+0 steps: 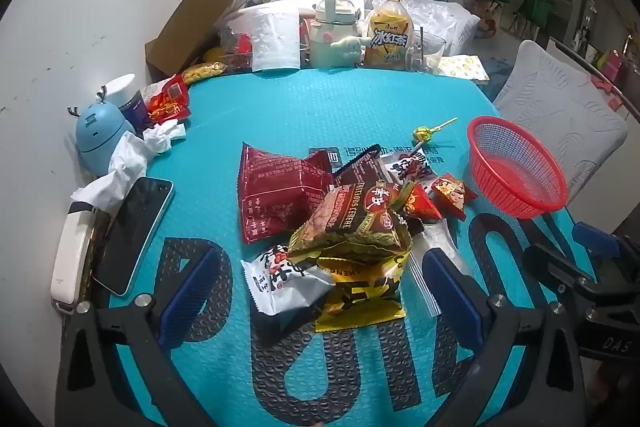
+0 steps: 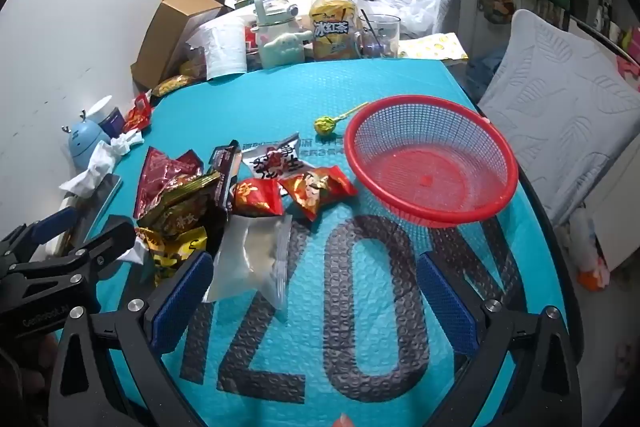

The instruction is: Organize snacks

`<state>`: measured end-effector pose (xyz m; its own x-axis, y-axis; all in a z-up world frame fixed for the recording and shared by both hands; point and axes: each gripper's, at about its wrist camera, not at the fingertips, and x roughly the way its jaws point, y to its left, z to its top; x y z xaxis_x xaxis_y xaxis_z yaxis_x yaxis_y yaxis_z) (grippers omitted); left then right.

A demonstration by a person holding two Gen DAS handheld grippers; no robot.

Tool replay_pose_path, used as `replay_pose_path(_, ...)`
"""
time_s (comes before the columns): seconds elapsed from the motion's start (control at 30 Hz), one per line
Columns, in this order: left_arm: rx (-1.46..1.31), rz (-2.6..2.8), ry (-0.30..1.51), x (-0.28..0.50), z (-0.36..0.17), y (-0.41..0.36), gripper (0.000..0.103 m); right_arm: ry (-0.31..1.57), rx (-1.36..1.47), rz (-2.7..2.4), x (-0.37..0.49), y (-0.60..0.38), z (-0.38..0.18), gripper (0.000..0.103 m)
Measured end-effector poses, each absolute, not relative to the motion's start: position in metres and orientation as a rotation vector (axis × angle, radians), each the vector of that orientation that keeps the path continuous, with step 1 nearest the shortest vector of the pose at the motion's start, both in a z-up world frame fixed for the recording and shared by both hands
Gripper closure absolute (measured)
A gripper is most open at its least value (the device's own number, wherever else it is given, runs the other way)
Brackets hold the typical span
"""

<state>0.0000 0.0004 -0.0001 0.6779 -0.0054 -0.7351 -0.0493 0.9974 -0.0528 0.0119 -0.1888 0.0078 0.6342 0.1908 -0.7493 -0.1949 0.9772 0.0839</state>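
A pile of snack packets (image 1: 344, 223) lies on the teal mat: a dark red bag (image 1: 276, 191), a gold-brown bag (image 1: 352, 227), a white packet (image 1: 286, 279), small red packets (image 1: 450, 193) and a clear zip bag (image 2: 248, 259). A lollipop (image 1: 424, 134) lies behind them. An empty red mesh basket (image 1: 516, 171) stands to the right, also in the right wrist view (image 2: 432, 163). My left gripper (image 1: 320, 291) is open, its jaws on either side of the pile's near end. My right gripper (image 2: 316, 295) is open over bare mat, in front of the basket.
A phone (image 1: 132, 227) and a white device (image 1: 70, 259) lie at the left edge by tissues (image 1: 124, 167) and a blue gadget (image 1: 98, 139). At the back stand a cardboard box (image 1: 192, 23), a kettle (image 1: 334, 31), a tea bottle (image 1: 390, 35) and a glass (image 1: 426, 53). A padded chair (image 2: 560, 107) is on the right.
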Motion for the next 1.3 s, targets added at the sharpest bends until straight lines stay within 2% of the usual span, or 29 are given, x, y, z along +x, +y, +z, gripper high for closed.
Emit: replay_pose_path(1.3,-0.084,0.023,0.831,-0.0004,0.0000,0.0010,0.001,0.860,-0.021,0.252,0.0214,-0.1838,0.0070,0.000)
